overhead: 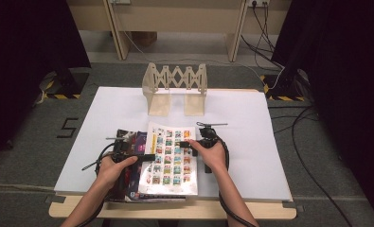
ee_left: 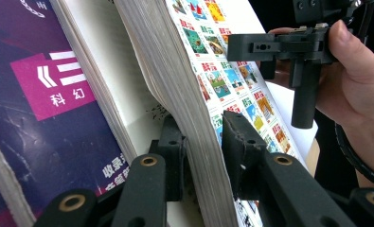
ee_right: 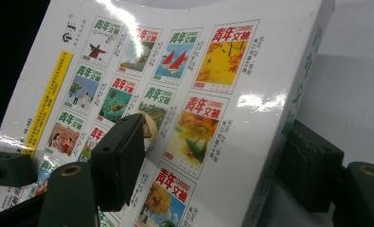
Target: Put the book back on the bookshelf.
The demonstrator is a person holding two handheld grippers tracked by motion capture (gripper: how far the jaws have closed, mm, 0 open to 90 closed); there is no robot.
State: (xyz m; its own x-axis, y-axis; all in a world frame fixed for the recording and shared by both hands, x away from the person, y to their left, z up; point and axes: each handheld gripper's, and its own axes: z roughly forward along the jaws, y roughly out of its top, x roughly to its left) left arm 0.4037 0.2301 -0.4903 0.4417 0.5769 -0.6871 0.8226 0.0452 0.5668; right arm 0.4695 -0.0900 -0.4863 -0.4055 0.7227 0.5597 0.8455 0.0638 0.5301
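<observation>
Left gripper (ee_left: 201,156): jaws partly closed, clamping the white book's (overhead: 170,158) page edge. Right gripper (ee_right: 208,163): jaws wide, gripping its spine edge and cover. Two darker books (overhead: 130,142) beneath the white book; one wooden rack (overhead: 175,87) beyond it.

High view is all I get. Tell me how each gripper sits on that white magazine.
Observer: The left gripper clamps the white magazine across its page edges, one jaw beneath the pages, one on the cover.
Operator: Now the right one.
Observer: The right gripper grips the spine side, one jaw on the cover, one behind.
Operator: Describe what lies underneath.
Observer: A purple book with a pink label bearing white characters.
</observation>
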